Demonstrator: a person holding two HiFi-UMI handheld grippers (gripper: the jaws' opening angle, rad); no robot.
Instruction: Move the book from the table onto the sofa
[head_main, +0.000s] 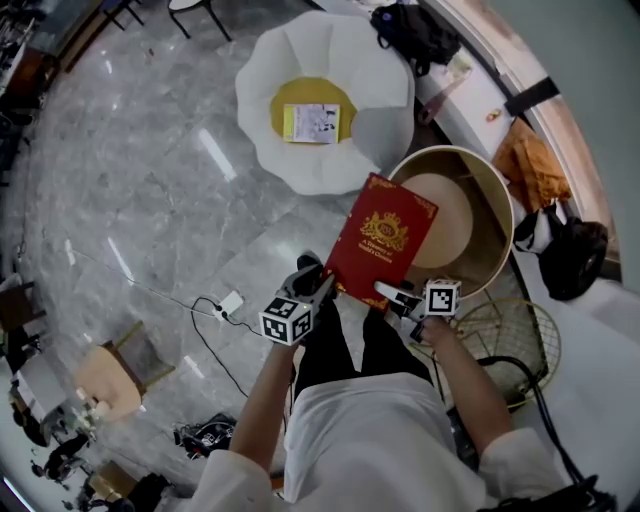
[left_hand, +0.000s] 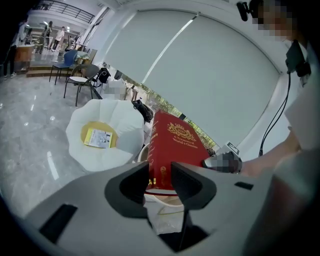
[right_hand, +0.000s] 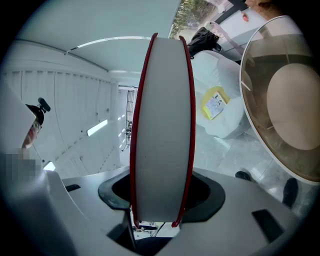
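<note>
My left tool (head_main: 325, 285) (left_hand: 160, 182) was closed on the spine-side corner of the red book (head_main: 383, 240) (left_hand: 172, 145) (right_hand: 162, 125), one jaw against each cover. My right tool (head_main: 392, 293) (right_hand: 160, 200) gripped the same book at its near edge. Its jaws stood fairly wide, one pressing each red cover, with the white page edges facing back at me between them.

The book hung in the air between the two tools, cover up and tilted. Its far corner reached over the raised rim of the round surface (head_main: 500, 215), and nothing touched it but the tools. In the head view, the near edge lay above my legs.

Beyond the rim, just beside the round surface, sat the white petal-shaped sofa (head_main: 300, 160) (left_hand: 82, 145). A booklet (head_main: 312, 122) lay on its yellow seat pad (head_main: 290, 100), leaving the petals around it bare.

To the left spread open marble floor (head_main: 150, 200), crossed by a thin cable with a white plug (head_main: 230, 303) near my feet. To the right the room was tighter: a wire basket (head_main: 510, 335) stood close by my right arm, and a dark bag (head_main: 575, 260) lay past the round surface's far side.
</note>
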